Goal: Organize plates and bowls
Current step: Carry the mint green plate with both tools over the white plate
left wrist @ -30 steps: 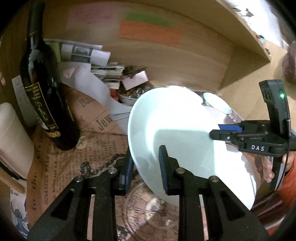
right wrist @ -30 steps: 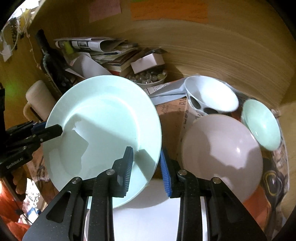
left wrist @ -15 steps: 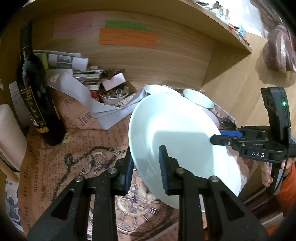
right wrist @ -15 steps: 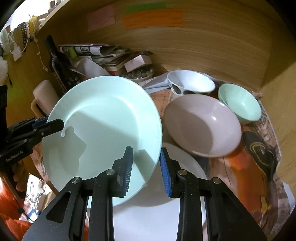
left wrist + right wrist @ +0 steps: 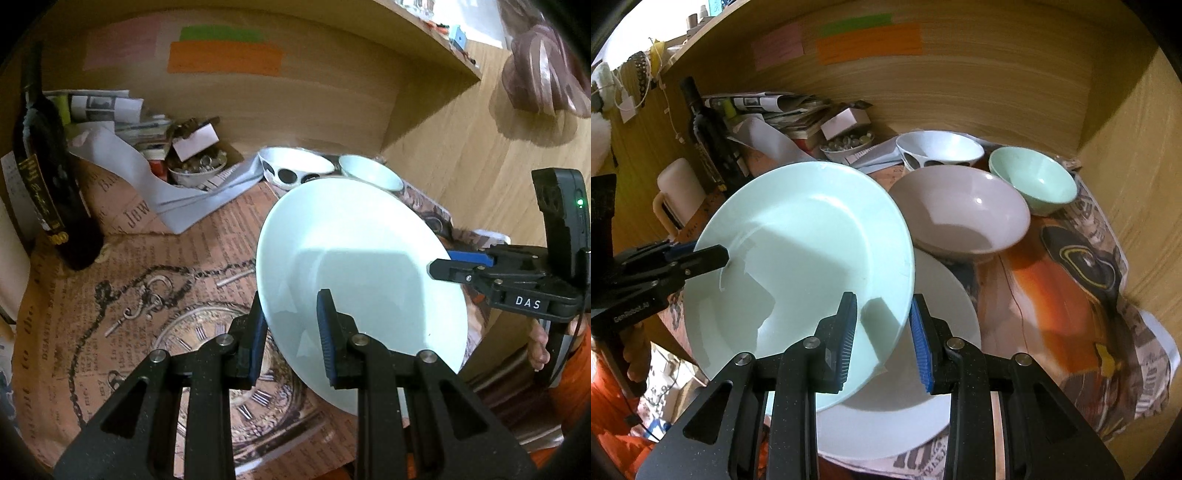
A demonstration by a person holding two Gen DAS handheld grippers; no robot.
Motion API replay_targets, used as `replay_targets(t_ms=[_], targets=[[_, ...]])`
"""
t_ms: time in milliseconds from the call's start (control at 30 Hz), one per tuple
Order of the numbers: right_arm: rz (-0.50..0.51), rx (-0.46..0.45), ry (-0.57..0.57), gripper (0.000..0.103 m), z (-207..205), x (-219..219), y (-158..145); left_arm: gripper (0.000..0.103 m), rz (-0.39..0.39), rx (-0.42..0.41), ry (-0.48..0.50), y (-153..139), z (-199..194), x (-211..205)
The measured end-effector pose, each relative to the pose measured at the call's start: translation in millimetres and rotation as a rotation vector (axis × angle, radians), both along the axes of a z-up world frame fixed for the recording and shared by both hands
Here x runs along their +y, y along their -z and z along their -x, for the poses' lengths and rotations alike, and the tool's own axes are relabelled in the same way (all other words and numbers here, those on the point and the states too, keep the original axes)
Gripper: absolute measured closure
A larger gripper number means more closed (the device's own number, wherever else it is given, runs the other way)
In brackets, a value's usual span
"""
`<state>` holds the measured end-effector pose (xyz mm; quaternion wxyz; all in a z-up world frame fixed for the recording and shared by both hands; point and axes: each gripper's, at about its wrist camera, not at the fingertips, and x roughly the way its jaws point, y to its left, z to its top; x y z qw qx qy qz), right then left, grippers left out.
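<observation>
Now farther right, pale green plate (image 5: 812, 236).

The left gripper (image 5: 291, 332) is being held angled downward, its jaws clamped on the near rim of the pale green plate (image 5: 354, 258). The right gripper (image 5: 882, 336) is being held likewise, its jaws pinching the opposite rim, the plate being carried tilted between them.

Pale mint plate (image 5: 812, 236), white plate (image 5: 923, 387), mauve bowl (image 5: 960, 210), green bowl (image 5: 1034, 181), black-spotted white bowl (image 5: 938, 151), newsprint-patterned paper (image 5: 110, 332).
</observation>
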<state>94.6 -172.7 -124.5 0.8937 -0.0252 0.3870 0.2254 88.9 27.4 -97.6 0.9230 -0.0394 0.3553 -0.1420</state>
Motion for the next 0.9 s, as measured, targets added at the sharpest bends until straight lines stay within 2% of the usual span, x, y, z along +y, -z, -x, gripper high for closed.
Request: replay_targets(t_ms=[533, 633, 900], targets=[[0.007, 0.072, 0.044, 0.076, 6.1, -21.7, 32.2, 0.078, -0.054, 0.086, 0.046, 34.1, -8.5, -27.2], [0.002, 0.085, 0.056, 0.076, 5.6, -26.4, 36.2, 0.078, -0.04, 0.112, 0.053, 39.5, -14.2, -29.7], [-0.006, 0.106, 0.054, 0.076, 5.3, -28.1, 42.3, 0.078, -0.073, 0.09, 0.038, 41.4, -19.4, -36.3]])
